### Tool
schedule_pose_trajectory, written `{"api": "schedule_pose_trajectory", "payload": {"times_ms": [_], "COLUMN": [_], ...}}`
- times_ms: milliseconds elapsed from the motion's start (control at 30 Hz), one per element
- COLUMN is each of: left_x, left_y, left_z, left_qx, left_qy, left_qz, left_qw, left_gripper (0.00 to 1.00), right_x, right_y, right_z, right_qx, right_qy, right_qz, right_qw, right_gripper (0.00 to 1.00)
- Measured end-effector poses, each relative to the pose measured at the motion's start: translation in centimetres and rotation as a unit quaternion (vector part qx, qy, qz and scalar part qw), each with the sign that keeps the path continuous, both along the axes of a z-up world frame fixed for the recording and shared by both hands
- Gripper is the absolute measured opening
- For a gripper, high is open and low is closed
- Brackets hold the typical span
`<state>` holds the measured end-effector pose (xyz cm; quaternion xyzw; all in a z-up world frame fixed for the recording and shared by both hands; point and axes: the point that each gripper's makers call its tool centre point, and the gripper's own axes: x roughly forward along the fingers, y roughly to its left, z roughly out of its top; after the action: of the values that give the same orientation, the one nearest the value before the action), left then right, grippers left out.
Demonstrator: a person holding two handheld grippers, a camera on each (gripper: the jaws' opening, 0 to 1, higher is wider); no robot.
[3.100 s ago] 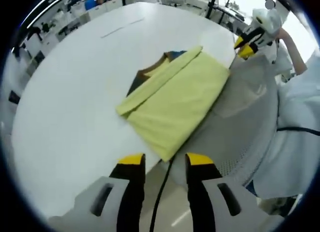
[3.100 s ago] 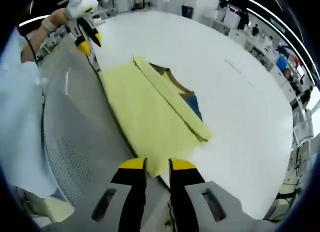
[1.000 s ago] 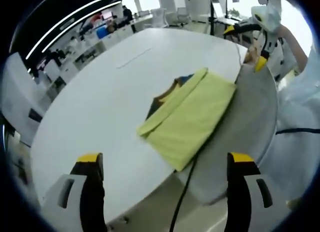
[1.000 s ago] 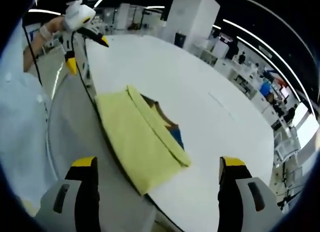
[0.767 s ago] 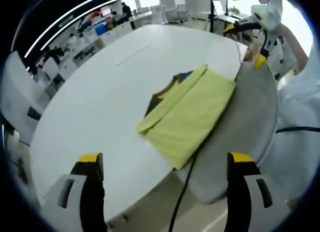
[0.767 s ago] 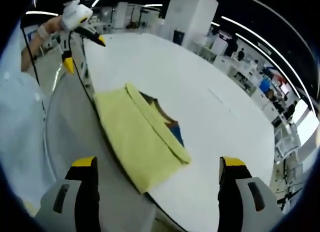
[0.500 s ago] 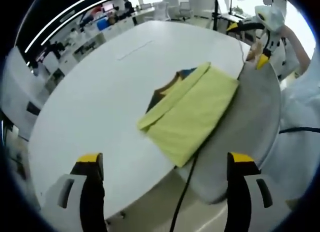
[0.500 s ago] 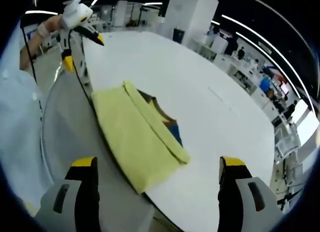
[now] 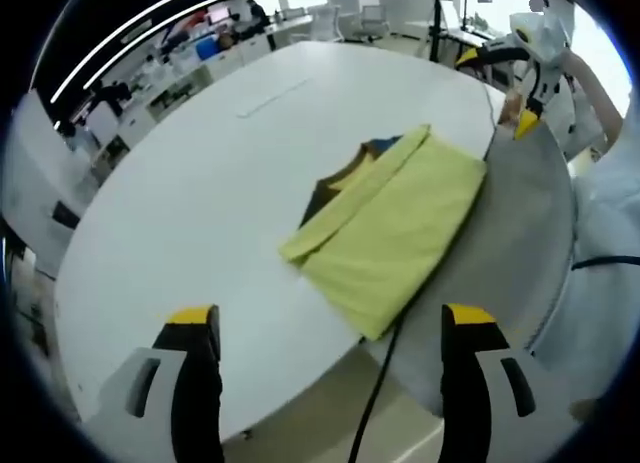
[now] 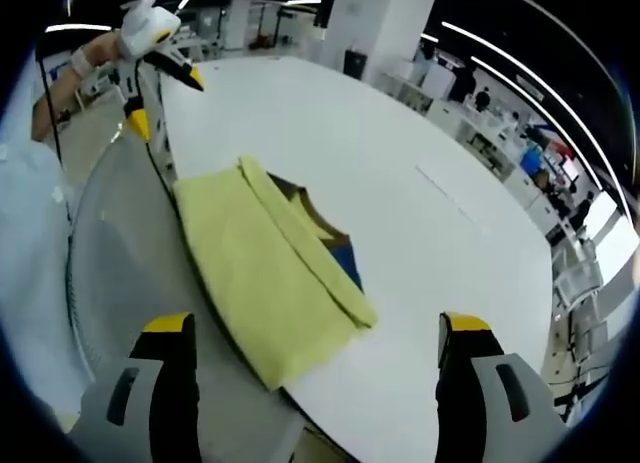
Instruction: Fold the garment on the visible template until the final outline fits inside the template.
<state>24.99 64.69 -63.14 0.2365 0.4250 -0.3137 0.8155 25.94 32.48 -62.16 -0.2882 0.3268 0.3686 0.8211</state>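
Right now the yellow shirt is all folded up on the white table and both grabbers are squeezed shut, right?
Not quite. The yellow shirt is folded on the white table, but both grabbers are open: the left gripper in the left gripper view and the right gripper in the right gripper view have jaws spread wide apart.

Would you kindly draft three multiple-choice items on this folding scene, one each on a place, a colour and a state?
1. Where does the folded garment lie?
A. at the white table's near edge
B. on the floor
C. on a chair

2. What colour is its top layer?
A. red
B. yellow
C. black

3. How do the left tongs and right tongs stand?
A. both shut on cloth
B. one open, one shut
C. both open, holding nothing

Answers: 1 A, it rests by the table's rim; 2 B, the upper fold is yellow; 3 C, the jaws stand wide apart and bare.
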Motion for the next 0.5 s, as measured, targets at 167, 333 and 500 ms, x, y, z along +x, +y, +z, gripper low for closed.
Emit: {"api": "schedule_pose_trajectory", "payload": {"times_ms": [167, 333, 500], "left_x": [0.3, 1.1, 1.6], "left_y": [0.0, -0.1, 0.1], "left_z": [-0.7, -0.9, -1.0], "left_qx": [-0.001, -0.007, -0.008], "left_qy": [0.008, 0.005, 0.004], "left_qz": [-0.002, -0.003, -0.005], "left_qw": [1.0000, 1.0000, 0.9999], "left_gripper": [0.78, 0.73, 0.68], "right_x": [0.4, 1.0, 1.7], "right_y": [0.0, -0.3, -0.5], "right_z": [-0.6, -1.2, -1.5], "right_qx": [0.001, 0.001, 0.004], "right_qy": [0.008, 0.015, 0.015], "right_qz": [0.005, 0.003, 0.000], "right_qw": [1.0000, 0.9999, 0.9999], "right_gripper": [0.98, 0.93, 0.88]}}
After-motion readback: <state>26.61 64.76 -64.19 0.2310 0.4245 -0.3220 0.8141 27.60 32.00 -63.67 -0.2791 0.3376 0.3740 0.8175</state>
